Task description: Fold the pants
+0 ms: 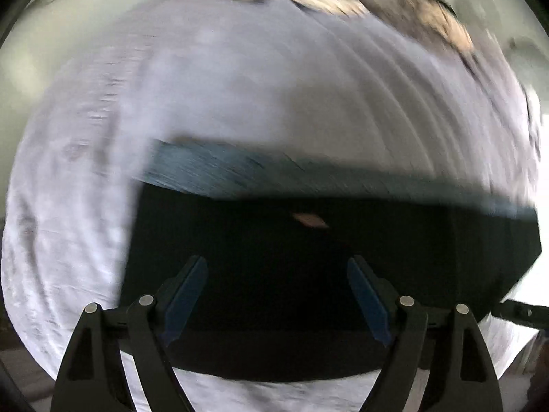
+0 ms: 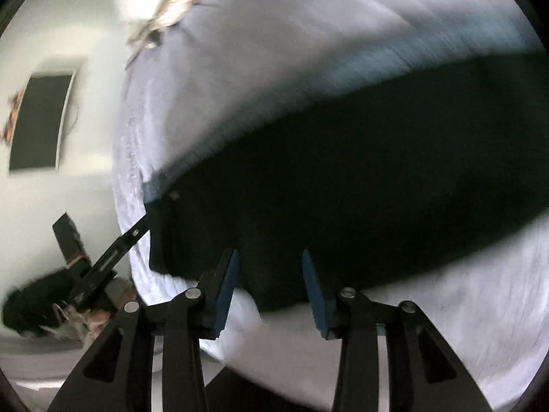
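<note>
From my left hand-held gripper [image 1: 277, 295] I look almost straight down: its jaws are spread wide with nothing between the blue pads [image 1: 185, 297], and below them lie the dark pants [image 1: 308, 274], flat on a pale sheet [image 1: 240, 86] that covers a bed. The picture is smeared, so I cannot read seams or folds on the cloth. A blue-grey band [image 1: 212, 168] runs along the far edge of the pants; whether it is a lining or another layer I cannot tell. A small pale patch [image 1: 308, 220] shows on the dark cloth. At the far edge of the bed lies a rumpled tan and white heap [image 1: 394, 7]. At the right rim a black bar [image 1: 521, 314] pokes in just beside the pants. From my right hand-held gripper [image 2: 270, 274] the pants [image 2: 377, 171] stretch from lower left to upper right across the sheet [image 2: 446, 309]. Its jaws stand partly apart, empty, over the near edge of the pants. At left the other gripper's black finger [image 2: 120, 243] reaches toward a corner of the pants, and a dark panel [image 2: 41, 120] hangs on the wall beyond.
</note>
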A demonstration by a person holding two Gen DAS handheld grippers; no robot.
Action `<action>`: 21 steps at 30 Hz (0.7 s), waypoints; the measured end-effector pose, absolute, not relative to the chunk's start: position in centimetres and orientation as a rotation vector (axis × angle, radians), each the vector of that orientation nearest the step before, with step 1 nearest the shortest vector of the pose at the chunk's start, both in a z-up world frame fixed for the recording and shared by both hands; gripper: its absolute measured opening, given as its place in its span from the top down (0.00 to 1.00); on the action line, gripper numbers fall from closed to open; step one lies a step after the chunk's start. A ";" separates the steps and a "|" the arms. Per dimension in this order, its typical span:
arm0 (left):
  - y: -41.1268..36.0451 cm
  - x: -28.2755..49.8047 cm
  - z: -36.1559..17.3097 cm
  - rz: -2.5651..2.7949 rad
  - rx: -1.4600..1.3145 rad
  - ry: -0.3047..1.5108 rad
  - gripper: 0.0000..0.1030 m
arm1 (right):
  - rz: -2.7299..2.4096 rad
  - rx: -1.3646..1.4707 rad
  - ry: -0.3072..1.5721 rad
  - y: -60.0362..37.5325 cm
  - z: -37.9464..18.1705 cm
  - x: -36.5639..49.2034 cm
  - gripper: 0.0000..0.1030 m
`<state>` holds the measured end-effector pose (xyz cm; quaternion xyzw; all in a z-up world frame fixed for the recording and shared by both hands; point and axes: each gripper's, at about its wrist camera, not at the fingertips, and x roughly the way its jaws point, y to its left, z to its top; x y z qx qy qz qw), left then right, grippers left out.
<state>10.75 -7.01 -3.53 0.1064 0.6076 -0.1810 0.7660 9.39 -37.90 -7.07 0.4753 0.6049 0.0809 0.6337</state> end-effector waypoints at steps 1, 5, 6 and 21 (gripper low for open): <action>-8.1 9.9 -4.6 -0.405 0.256 1.344 0.18 | 0.150 1.105 1.397 -38.1 -7.8 8.1 0.59; -9.3 8.5 -7.5 -0.359 0.325 1.356 0.09 | 0.066 1.248 1.340 -38.5 -9.7 5.3 0.58; -9.3 8.6 -7.5 -0.363 0.320 1.359 0.09 | 0.054 1.270 1.321 -38.7 -10.1 5.0 0.58; -12.0 10.6 -8.5 -0.360 0.356 1.404 0.04 | -0.017 1.190 1.229 -38.9 -9.7 4.4 0.94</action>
